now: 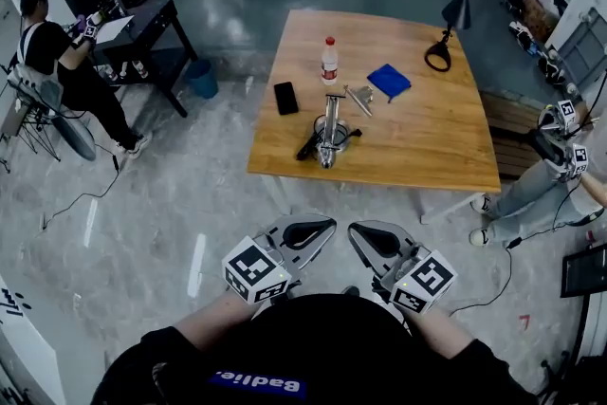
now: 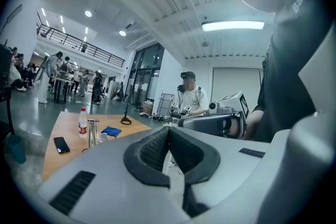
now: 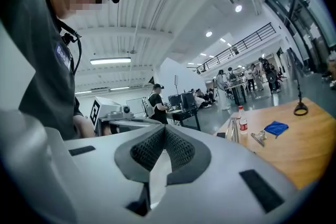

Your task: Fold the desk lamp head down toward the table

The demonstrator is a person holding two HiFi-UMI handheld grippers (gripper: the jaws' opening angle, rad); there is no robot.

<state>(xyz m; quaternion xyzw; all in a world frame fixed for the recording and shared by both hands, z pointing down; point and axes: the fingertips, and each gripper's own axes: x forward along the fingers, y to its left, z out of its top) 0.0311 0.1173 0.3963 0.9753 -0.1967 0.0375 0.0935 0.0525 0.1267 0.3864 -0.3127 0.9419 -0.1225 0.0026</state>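
- Your 2 grippers sit closest, low in the head view, right in front of your chest and side by side.
- left gripper (image 1: 313, 229): jaws together, nothing between them; its own view (image 2: 168, 134) shows the pads meeting.
- right gripper (image 3: 164, 136): jaws together too and empty; in the head view (image 1: 372, 240) it is just beside the left one.
- Marker cubes (image 1: 256, 272): 2, one on each gripper.
- Table (image 1: 427, 147): 1, wooden, well ahead of both grippers.
- Lamp (image 1: 453, 24): 1, black, at the table's far right corner. Its ring base is on the top and its head is up, not folded. Well apart from both of your grippers.
- Bottle (image 1: 329, 60): 1, upright, red cap, mid table.
- Phone (image 1: 285, 98): 1, flat, near the left edge.
- Cloth (image 1: 389, 80): 1, blue, right of the bottle.
- Clip (image 1: 358, 99): 1, small and metal, just beside the cloth.
- Pump (image 1: 330, 133): 1, silver, near the front edge.
- Other people: 2. One is seated (image 1: 57, 52) at a dark desk far left, one (image 1: 545, 175) is at the right edge.
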